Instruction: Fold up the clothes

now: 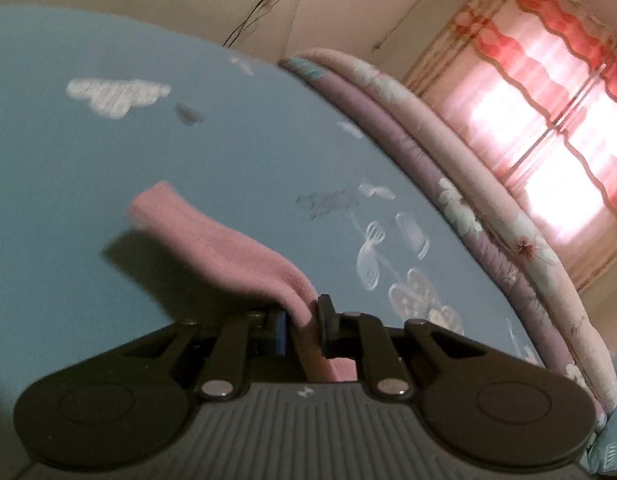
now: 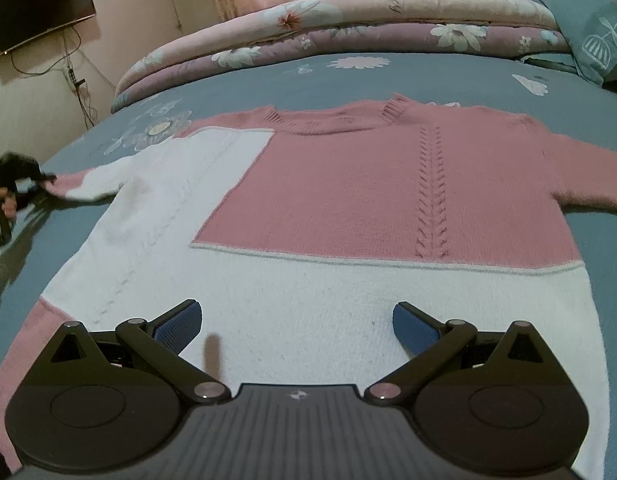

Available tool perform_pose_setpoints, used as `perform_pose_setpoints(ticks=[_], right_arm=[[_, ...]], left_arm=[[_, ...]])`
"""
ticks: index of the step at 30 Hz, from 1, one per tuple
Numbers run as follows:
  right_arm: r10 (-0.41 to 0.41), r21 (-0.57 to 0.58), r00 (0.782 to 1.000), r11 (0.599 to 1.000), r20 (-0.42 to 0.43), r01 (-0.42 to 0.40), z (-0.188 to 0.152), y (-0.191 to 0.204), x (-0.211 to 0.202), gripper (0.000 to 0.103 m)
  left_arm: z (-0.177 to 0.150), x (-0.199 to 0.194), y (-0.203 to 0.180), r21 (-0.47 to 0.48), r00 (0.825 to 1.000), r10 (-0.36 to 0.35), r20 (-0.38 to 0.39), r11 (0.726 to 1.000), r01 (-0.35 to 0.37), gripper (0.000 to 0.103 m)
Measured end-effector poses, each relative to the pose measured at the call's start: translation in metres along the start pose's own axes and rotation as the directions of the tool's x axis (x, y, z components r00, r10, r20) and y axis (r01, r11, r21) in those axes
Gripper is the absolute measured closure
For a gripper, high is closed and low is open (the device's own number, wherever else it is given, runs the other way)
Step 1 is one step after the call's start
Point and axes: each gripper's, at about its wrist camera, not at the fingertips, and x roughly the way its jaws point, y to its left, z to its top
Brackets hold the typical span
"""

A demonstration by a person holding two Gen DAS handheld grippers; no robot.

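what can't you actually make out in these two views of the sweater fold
- Left wrist view: the sweater body is out of frame; only the pink cuff shows, shut in the left tool and motion-blurred.
- Right wrist view: the sweater's right sleeve is cut off by the frame edge.
- Right wrist view: the hem is hidden under the open right tool.
- Right wrist view: the left tool at the far sleeve is small and blurred.

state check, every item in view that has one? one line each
left tool: shut on the pink sleeve cuff, cuff lifted off the bedsheet
right tool: open, nothing between its pads, over the white hem
sweater: laid flat, face up, body unfolded
quilt: folded, along the far edge of the bed
wall TV: screen dark
curtain: drawn, backlit
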Motion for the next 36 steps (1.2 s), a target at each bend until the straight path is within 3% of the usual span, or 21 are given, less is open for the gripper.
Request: perform_pose_setpoints(ticks=[5,7,10,14,15,18,20,22,23,24,27,30,32,35,36], right_arm=[[-0.012,-0.019,1.000,1.000,0.001,0.012,-0.001,0.003,0.001,0.000],[-0.015,-0.025,1.000,1.000,0.001,0.015,-0.001,0.003,0.001,0.000],[-0.014,-0.025,1.000,1.000,-0.003,0.014,0.000,0.003,0.001,0.000],[-0.006,-0.012,1.000,1.000,-0.005,0.006,0.001,0.001,0.000,0.000],[-0.003,-0.007,1.000,1.000,-0.006,0.003,0.001,0.000,0.000,0.000],[0.007,0.015,1.000,1.000,-0.006,-0.007,0.001,-0.002,-0.001,0.000],[0.014,0.029,1.000,0.999,-0.004,-0.014,0.001,-0.004,-0.002,0.000],[0.018,0.038,1.000,0.999,-0.004,-0.017,0.001,-0.005,-0.002,0.000],[0.018,0.037,1.000,0.999,-0.004,-0.017,0.001,-0.005,-0.002,0.000],[0.017,0.036,1.000,0.999,-0.004,-0.017,0.001,-0.005,-0.002,0.000],[0.018,0.034,1.000,0.999,-0.006,-0.018,0.001,-0.005,-0.002,0.000],[0.021,0.035,1.000,0.999,-0.007,-0.021,0.002,-0.006,-0.002,0.000],[0.022,0.031,1.000,0.999,-0.008,-0.022,0.002,-0.006,-0.003,0.000],[0.026,0.034,1.000,0.999,-0.009,-0.026,0.002,-0.006,-0.003,0.000],[0.028,0.035,1.000,0.999,-0.010,-0.028,0.002,-0.007,-0.004,0.000]], left_arm=[[0.013,0.010,0.001,0.034,0.998,0.048,0.041,0.998,-0.049,0.093],[0.011,0.017,0.008,0.018,0.994,0.108,0.026,0.994,-0.109,0.093],[0.004,0.021,0.022,-0.021,0.989,0.145,-0.023,0.989,-0.145,0.083],[0.006,0.001,0.025,-0.055,0.982,0.185,-0.040,0.981,-0.187,0.074],[0.007,-0.006,0.024,-0.077,0.974,0.220,-0.059,0.971,-0.224,0.072],[0.004,-0.024,0.017,-0.134,0.966,0.227,-0.122,0.961,-0.243,0.072],[-0.007,-0.032,-0.004,-0.088,0.969,0.169,-0.178,0.979,-0.186,0.072],[-0.027,-0.039,-0.036,-0.018,0.966,0.069,-0.248,0.997,-0.076,0.068],[-0.039,-0.042,-0.054,0.012,0.958,0.008,-0.287,1.000,-0.005,0.061],[-0.054,-0.043,-0.072,0.030,0.939,-0.059,-0.340,0.997,0.073,0.058],[-0.102,-0.050,-0.127,0.083,0.848,-0.216,-0.484,0.953,0.290,0.057],[-0.148,-0.054,-0.168,0.144,0.778,-0.260,-0.572,0.902,0.407,0.057],[-0.168,-0.048,-0.177,0.154,0.754,-0.243,-0.610,0.897,0.414,0.057],[-0.184,-0.037,-0.172,0.179,0.766,-0.183,-0.616,0.915,0.362,0.057],[-0.183,-0.034,-0.165,0.156,0.764,-0.193,-0.615,0.920,0.358,0.057]])
